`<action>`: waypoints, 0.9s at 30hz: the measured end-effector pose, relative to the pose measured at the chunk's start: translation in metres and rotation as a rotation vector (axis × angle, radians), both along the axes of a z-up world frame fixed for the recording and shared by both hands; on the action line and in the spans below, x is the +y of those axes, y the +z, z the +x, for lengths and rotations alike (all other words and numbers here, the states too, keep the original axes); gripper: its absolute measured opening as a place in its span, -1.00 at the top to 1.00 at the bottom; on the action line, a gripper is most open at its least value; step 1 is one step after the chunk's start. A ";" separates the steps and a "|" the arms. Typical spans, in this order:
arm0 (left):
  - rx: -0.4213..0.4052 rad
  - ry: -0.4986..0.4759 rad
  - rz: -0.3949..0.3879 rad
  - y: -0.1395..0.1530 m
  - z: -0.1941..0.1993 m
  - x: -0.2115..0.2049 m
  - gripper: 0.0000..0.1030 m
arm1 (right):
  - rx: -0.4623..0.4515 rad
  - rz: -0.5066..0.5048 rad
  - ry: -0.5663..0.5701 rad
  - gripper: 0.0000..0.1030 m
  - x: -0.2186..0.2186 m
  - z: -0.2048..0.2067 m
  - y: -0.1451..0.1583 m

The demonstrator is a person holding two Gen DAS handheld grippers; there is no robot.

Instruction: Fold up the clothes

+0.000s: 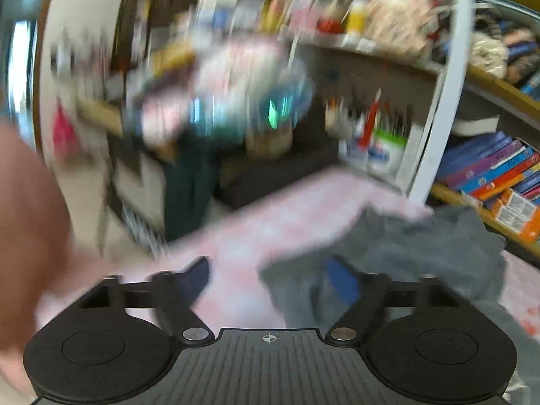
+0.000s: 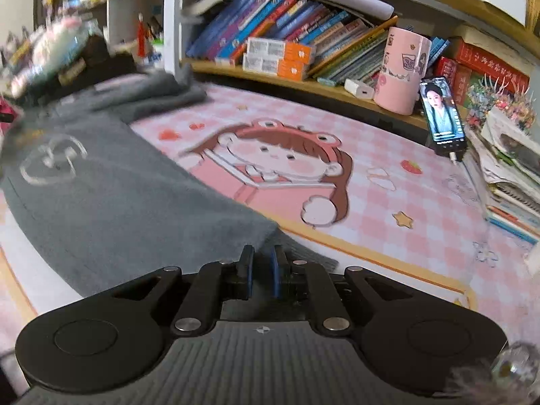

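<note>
A grey garment [image 2: 101,195] with a white outline print lies spread on the pink cartoon desk mat [image 2: 388,202], its far part bunched near the shelf post. My right gripper [image 2: 261,263] has its jaws nearly together at the garment's near hem corner; fabric lies under and between the pads. In the blurred left wrist view my left gripper [image 1: 270,276] is open wide, its right finger [image 1: 341,280] against a rumpled part of the grey garment [image 1: 422,246], the left finger over the pink mat [image 1: 270,222].
A bookshelf with books [image 2: 287,23] and orange boxes [image 2: 280,57] runs along the back. A pink cup [image 2: 401,71], a lit phone [image 2: 442,114] and a paper stack [image 2: 509,165] stand at the right. A white post [image 1: 442,101] and pen holders [image 1: 371,128] show in the left view.
</note>
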State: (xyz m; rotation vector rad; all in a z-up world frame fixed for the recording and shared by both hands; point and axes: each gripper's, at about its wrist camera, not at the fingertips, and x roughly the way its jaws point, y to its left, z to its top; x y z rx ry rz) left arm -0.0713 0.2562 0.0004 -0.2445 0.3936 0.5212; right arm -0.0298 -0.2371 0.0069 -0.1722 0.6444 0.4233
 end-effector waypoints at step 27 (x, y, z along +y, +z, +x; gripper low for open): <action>0.175 -0.441 -0.007 -0.037 0.075 -0.073 -1.00 | 0.109 0.170 0.140 -0.10 0.149 0.176 0.023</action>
